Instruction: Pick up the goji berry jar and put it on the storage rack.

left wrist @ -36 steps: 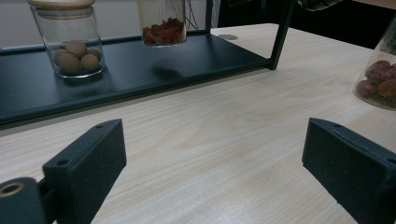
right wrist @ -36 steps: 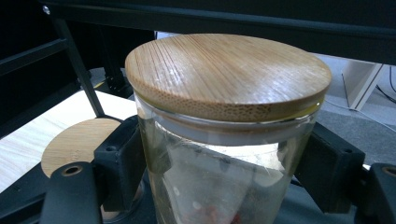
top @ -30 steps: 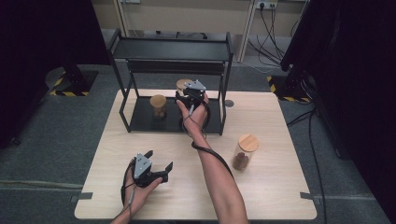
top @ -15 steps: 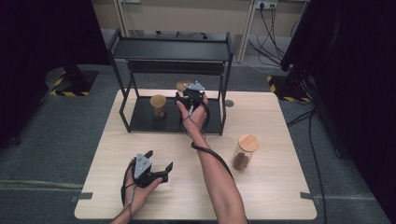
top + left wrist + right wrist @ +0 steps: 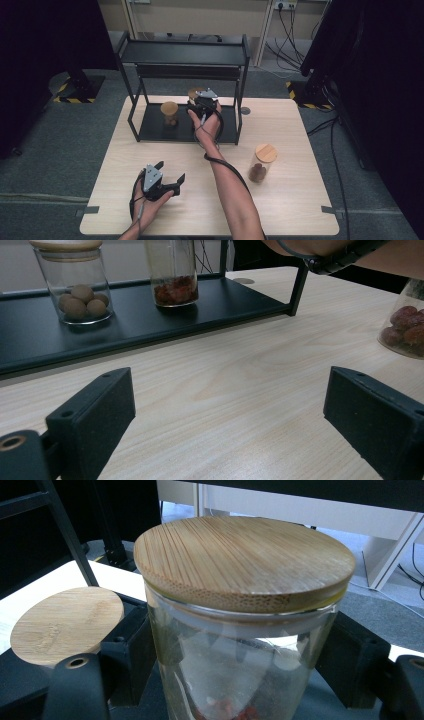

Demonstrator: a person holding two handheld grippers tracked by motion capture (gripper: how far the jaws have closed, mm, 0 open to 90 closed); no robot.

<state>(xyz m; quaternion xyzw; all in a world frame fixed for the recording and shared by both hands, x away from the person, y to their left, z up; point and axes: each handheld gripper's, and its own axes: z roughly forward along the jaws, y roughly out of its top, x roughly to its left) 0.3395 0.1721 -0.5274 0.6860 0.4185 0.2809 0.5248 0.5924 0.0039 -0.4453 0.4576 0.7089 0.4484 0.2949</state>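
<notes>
Your right gripper (image 5: 196,106) clamped round glass jar w/ bamboo lid (image 5: 240,565), red bits inside, on black rack's (image 5: 150,127) lower shelf at 12 o'clock, second jar (image 5: 169,113) just at its 9 o'clock, your left gripper (image 5: 167,177) spread wide, holding nothing, at 7 o'clock on table (image 5: 300,200), third jar (image 5: 261,162) at 4 o'clock.

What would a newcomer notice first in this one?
The right gripper reaches into the black rack at the table's far side, its jaws shut on a bamboo-lidded glass jar holding something red. A second jar with round brown pieces stands beside it on the rack's lower shelf, and the left gripper rests open on the near table.
</notes>
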